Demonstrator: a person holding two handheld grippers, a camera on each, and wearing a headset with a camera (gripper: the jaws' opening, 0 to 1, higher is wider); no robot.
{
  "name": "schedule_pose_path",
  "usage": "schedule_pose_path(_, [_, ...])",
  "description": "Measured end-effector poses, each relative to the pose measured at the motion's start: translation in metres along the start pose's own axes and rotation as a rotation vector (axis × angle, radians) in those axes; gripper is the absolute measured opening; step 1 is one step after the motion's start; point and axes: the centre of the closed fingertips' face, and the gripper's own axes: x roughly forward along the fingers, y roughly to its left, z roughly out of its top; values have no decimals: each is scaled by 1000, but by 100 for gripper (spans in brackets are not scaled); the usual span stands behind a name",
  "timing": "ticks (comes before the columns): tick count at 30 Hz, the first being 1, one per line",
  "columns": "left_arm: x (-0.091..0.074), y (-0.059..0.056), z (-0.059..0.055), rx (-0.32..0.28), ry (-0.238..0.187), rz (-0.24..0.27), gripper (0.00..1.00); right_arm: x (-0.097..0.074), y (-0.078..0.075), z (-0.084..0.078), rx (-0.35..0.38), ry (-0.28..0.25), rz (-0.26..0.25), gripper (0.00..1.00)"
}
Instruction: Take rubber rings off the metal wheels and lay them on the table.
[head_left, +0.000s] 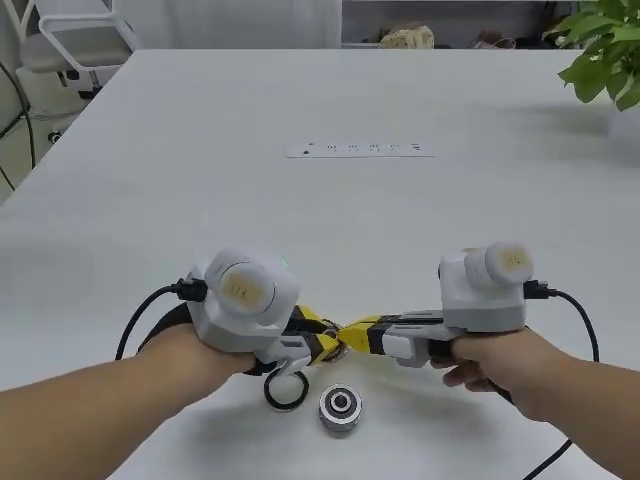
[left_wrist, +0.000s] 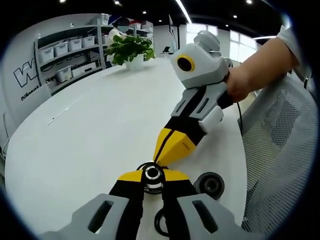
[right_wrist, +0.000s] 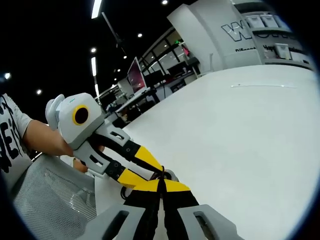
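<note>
My left gripper (left_wrist: 152, 178) is shut on a small metal wheel (left_wrist: 152, 173) that has a black rubber ring (left_wrist: 143, 165) around it, held just above the white table (head_left: 330, 220). My right gripper (left_wrist: 159, 158) comes in from the upper right, and its yellow tips pinch the edge of that ring. In the head view the left gripper (head_left: 328, 345) and the right gripper (head_left: 352, 335) meet tip to tip near the table's front edge. In the right gripper view the right gripper (right_wrist: 161, 182) is shut against the wheel (right_wrist: 170, 175).
A loose black rubber ring (head_left: 287, 390) lies on the table under the left gripper. A second wheel (head_left: 341, 408) stands beside it. A white power strip (head_left: 360, 150) sits mid-table, and a green plant (head_left: 605, 55) is at the far right. A mesh chair (left_wrist: 285, 150) stands at the table edge.
</note>
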Motion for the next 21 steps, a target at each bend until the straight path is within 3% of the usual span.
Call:
schedule_pose_path(9, [-6, -7, 2, 9, -5, -27, 17, -2, -2, 3, 10, -14, -2, 0])
schedule_pose_path(21, [-32, -4, 3, 4, -31, -22, 26, -4, 0, 9, 28, -35, 8, 0])
